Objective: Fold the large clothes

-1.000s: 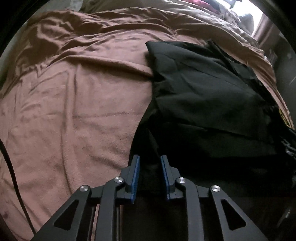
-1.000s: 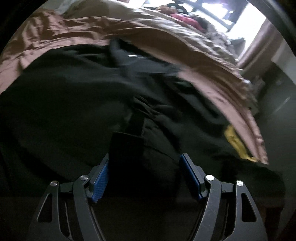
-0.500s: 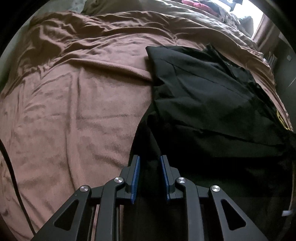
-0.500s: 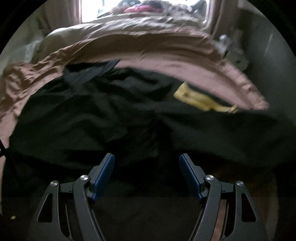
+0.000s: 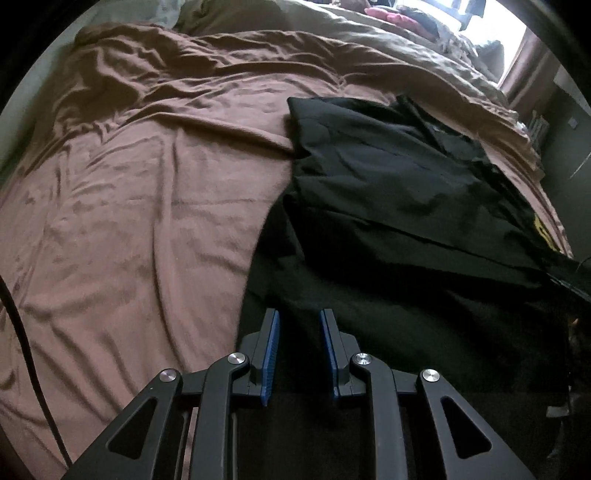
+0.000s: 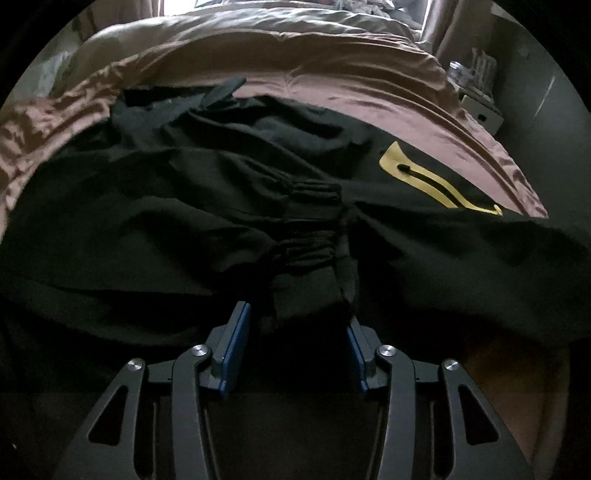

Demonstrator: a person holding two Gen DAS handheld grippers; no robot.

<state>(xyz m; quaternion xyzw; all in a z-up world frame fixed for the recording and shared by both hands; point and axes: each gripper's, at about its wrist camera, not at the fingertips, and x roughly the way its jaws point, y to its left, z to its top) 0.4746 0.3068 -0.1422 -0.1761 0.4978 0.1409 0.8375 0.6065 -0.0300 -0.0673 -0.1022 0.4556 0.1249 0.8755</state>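
Note:
A large black garment (image 5: 399, 206) lies partly folded on the right side of a bed with a brown blanket (image 5: 147, 206). It has a yellow patch (image 6: 424, 177) near its far right edge. My left gripper (image 5: 298, 325) is shut on the garment's near left edge, dark cloth between its blue pads. My right gripper (image 6: 299, 321) is open over the garment (image 6: 184, 221), with a bunched elastic band of it (image 6: 314, 236) lying just ahead between the fingers.
A beige duvet (image 5: 332, 40) lies across the far end of the bed, with pink clothes (image 5: 395, 16) by a bright window. A black cable (image 5: 22, 332) runs down the left. A small shelf unit (image 6: 480, 107) stands beyond the bed's right edge.
My right gripper swung round from the garment's left part to face its bunched band and yellow patch, and its jaws narrowed somewhat. My left gripper stayed clamped on the cloth and barely moved.

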